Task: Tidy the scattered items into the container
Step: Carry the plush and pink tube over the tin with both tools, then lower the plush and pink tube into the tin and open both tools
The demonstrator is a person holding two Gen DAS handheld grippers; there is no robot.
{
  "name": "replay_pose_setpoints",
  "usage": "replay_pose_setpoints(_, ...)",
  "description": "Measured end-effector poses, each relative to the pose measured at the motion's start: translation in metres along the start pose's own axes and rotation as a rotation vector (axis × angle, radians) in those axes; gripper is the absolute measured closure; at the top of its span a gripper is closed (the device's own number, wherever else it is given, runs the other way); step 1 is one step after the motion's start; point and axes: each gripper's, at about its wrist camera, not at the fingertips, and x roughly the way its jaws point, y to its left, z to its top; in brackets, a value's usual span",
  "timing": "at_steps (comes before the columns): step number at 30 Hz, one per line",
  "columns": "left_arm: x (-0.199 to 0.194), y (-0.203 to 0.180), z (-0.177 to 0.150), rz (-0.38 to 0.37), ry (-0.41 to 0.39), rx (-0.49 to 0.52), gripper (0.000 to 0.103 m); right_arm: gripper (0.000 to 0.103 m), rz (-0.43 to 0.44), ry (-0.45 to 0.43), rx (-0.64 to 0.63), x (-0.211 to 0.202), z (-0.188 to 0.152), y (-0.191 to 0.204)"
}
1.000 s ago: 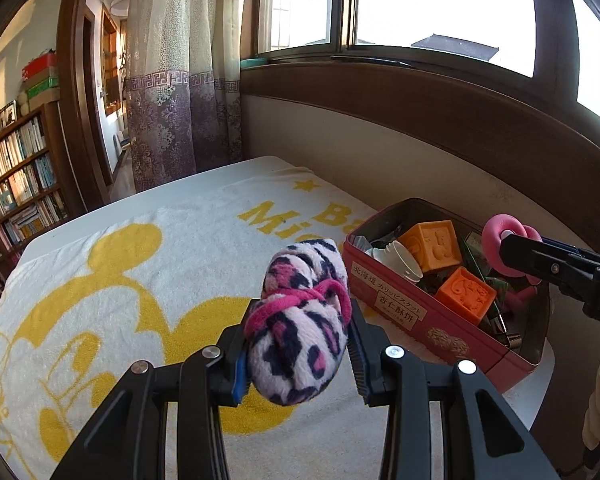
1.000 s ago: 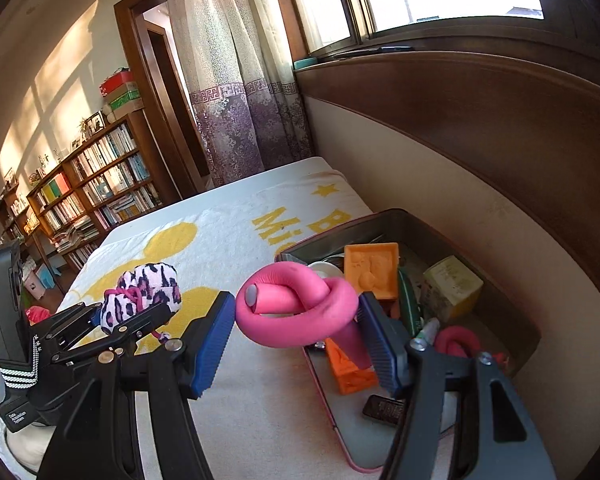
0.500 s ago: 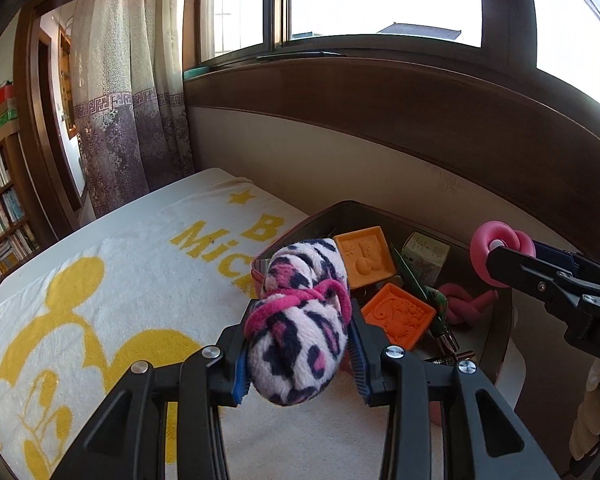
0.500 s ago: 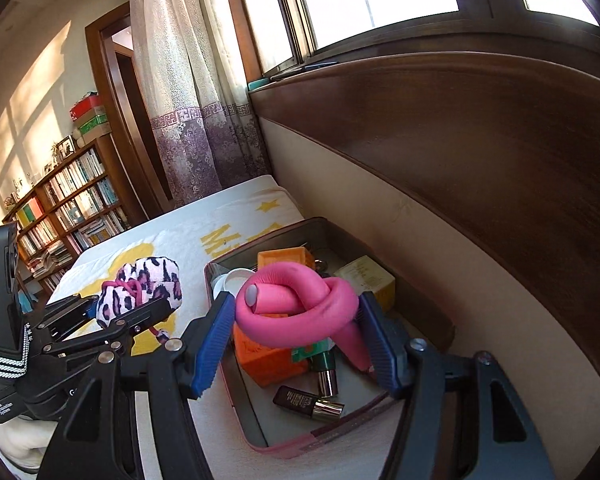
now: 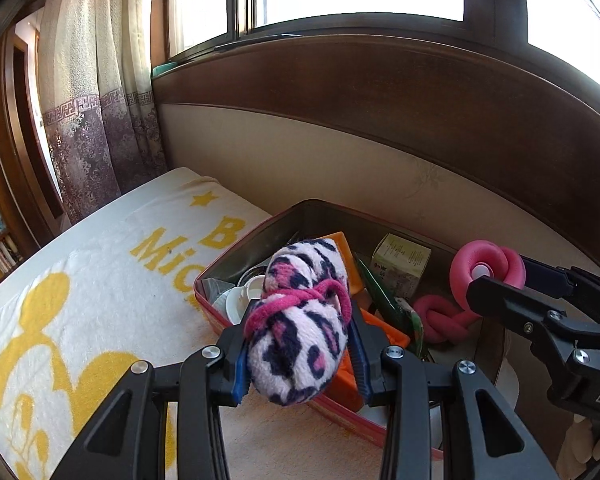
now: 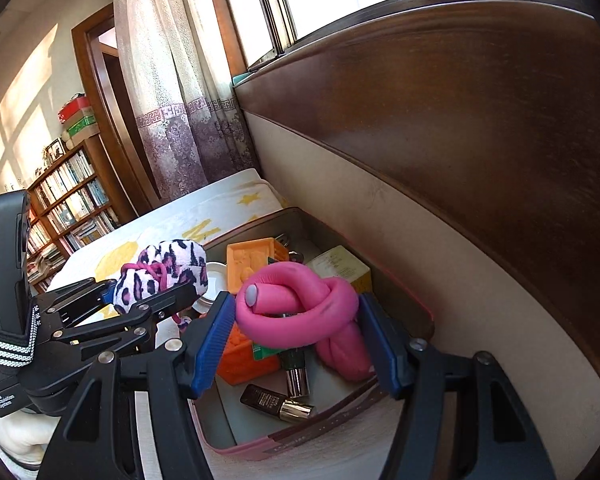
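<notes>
A bed carries a white towel with yellow print; the open pink tin sits at its wall-side edge, near the far corner.

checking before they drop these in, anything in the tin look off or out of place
Nothing looks spilled or broken. The tin is crowded: orange blocks, a boxed item, cosmetic tubes and another pink knot lie jumbled. The leopard plush and pink foam knot are both held above it.
</notes>
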Motion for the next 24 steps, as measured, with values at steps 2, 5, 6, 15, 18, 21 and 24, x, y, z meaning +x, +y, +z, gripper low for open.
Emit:
replay_pose_setpoints(2, 0.003, -0.001, 0.002, -0.001, -0.001, 0.0, 0.058, 0.036, -0.006, 0.001, -0.005, 0.002, 0.001, -0.001)
replay_pose_setpoints(5, 0.008, 0.001, 0.004, -0.018, -0.004, -0.008, 0.049, 0.035, -0.014, 0.004, -0.001, 0.004, 0.001, -0.002)
replay_pose_setpoints(6, 0.009, 0.002, 0.004, -0.022, -0.005, -0.013, 0.049, 0.035, -0.014, 0.006, 0.003, 0.005, 0.002, -0.004)
replay_pose_setpoints(15, 0.005, 0.02, 0.005, -0.008, -0.025, -0.062, 0.036, 0.033, -0.03, 0.025, 0.013, 0.009, 0.0, -0.006)
replay_pose_setpoints(18, 0.002, 0.022, 0.003, 0.003, -0.031, -0.061, 0.036, 0.032, -0.034, 0.033, 0.004, 0.009, -0.001, -0.003)
replay_pose_setpoints(21, -0.005, 0.021, -0.001, 0.034, -0.051, -0.047, 0.036, 0.024, -0.04, 0.035, -0.013, 0.008, -0.002, 0.002)
replay_pose_setpoints(24, -0.014, 0.023, -0.005, 0.058, -0.068, -0.06, 0.03, 0.023, -0.043, 0.035, -0.034, 0.006, -0.003, 0.008)
